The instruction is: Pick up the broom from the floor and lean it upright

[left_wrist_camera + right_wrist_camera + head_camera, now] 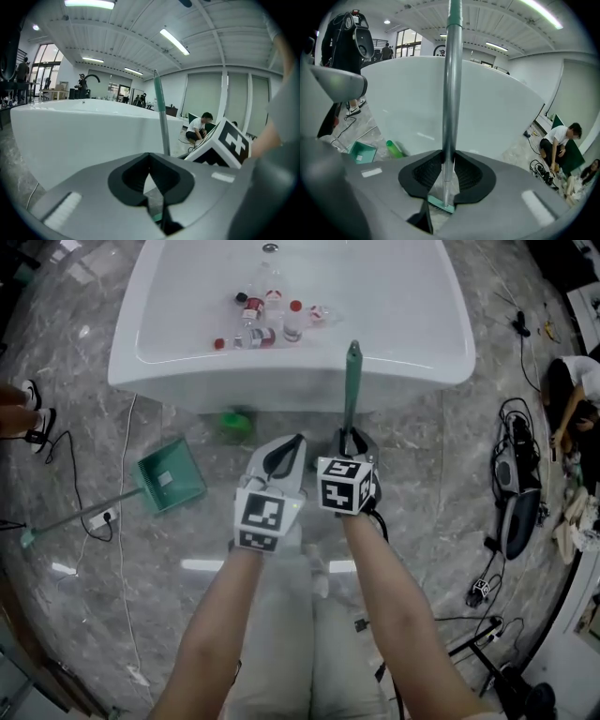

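Note:
The broom stands upright, its silver handle [352, 395] with a green top end resting against the front of the white tub [281, 385]. My right gripper [352, 439] is shut on the handle low down. In the right gripper view the handle [452, 93] runs straight up between the jaw tips of the right gripper [449, 157], and the teal broom head [440, 205] shows below. My left gripper [296, 441] hangs just left of the handle, shut with nothing in it. In the left gripper view the left gripper [150, 157] has its tips together, and the handle [161, 117] rises beyond them.
A green dustpan [171, 479] with a long handle lies on the marble floor at the left, and a green bottle [234, 423] lies by the tub's foot. Several small bottles [267, 320] sit in the tub. Cables and gear [514, 502] crowd the right, where a person [574, 395] crouches.

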`<state>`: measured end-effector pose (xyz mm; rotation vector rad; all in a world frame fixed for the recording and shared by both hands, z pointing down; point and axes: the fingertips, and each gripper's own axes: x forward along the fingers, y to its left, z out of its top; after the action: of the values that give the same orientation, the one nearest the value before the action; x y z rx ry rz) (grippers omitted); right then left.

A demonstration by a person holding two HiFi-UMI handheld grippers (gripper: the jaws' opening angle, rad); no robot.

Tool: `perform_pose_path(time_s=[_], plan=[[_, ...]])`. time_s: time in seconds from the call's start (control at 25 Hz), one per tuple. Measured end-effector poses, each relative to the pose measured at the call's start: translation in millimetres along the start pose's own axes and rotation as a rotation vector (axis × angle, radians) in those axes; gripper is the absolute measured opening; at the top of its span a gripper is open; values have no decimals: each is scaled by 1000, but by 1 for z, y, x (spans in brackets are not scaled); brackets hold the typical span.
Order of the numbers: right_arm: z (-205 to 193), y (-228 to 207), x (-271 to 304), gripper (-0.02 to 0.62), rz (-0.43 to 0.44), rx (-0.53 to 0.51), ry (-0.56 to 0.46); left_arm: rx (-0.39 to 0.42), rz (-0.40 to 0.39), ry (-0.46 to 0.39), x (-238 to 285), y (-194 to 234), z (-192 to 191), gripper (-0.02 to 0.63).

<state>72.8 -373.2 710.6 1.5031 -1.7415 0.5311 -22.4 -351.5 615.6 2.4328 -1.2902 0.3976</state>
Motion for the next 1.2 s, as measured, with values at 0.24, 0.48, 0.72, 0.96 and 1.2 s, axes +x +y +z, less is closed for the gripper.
perform_pose_path(time_s=[0.24, 0.48, 0.72, 0.96, 1.2], plan=[[5, 0, 9, 86, 1, -9, 19, 3, -7, 10, 6, 8, 6, -2], [11, -3, 16, 88, 15, -51, 18, -14, 11, 15, 7, 6, 7, -2], [12, -5, 19, 115, 33, -89, 38, -33, 29, 20, 8, 8, 11, -2], [24, -4, 3, 110, 58, -102, 25, -30, 37, 18, 5, 11, 26, -2], [54, -7, -34, 101, 103, -88, -30, -5, 37, 6, -5, 6, 59, -2]])
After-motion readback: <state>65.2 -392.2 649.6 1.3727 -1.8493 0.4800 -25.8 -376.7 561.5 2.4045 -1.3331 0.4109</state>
